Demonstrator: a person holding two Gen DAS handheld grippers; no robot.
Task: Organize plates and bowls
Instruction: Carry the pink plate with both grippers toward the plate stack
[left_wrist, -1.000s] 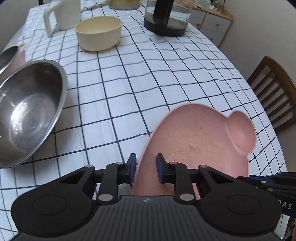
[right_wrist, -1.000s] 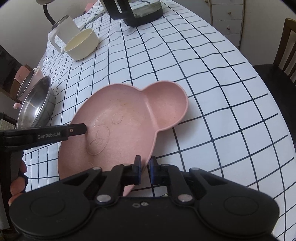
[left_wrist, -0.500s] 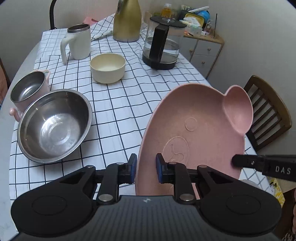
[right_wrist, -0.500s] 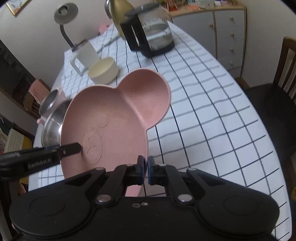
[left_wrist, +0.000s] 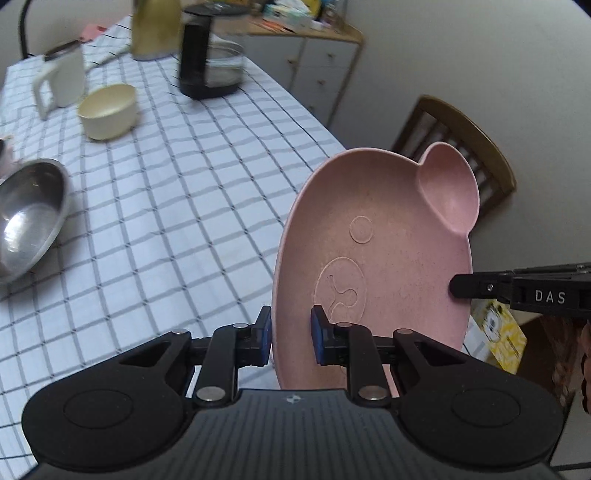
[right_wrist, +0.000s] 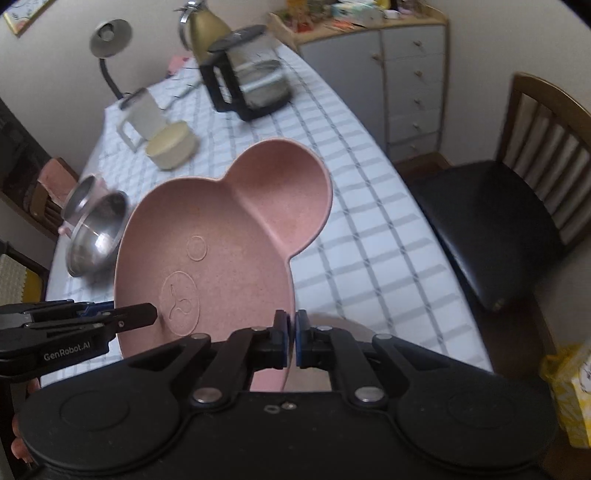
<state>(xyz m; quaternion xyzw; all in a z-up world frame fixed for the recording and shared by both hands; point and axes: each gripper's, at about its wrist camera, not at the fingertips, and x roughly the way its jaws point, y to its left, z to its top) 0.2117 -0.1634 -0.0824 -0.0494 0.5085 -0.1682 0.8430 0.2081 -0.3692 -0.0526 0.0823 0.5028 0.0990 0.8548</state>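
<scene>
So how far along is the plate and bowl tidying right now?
Nothing looks stacked yet. In hand: the pink bear plate, off the table, gripped by the left gripper and right gripper. Left: the steel bowl and cream bowl sit apart on the tablecloth.

Matte black left gripper (left_wrist: 289, 338) and right gripper (right_wrist: 290, 338), blue pads, silver screws, seemingly ribbed housings.

Soft, dim indoor light is being cast evenly. The kettle (left_wrist: 211, 66) and tablecloth (right_wrist: 369, 229) are being smeared by motion blur; edges are being bent by fisheye distortion.
</scene>
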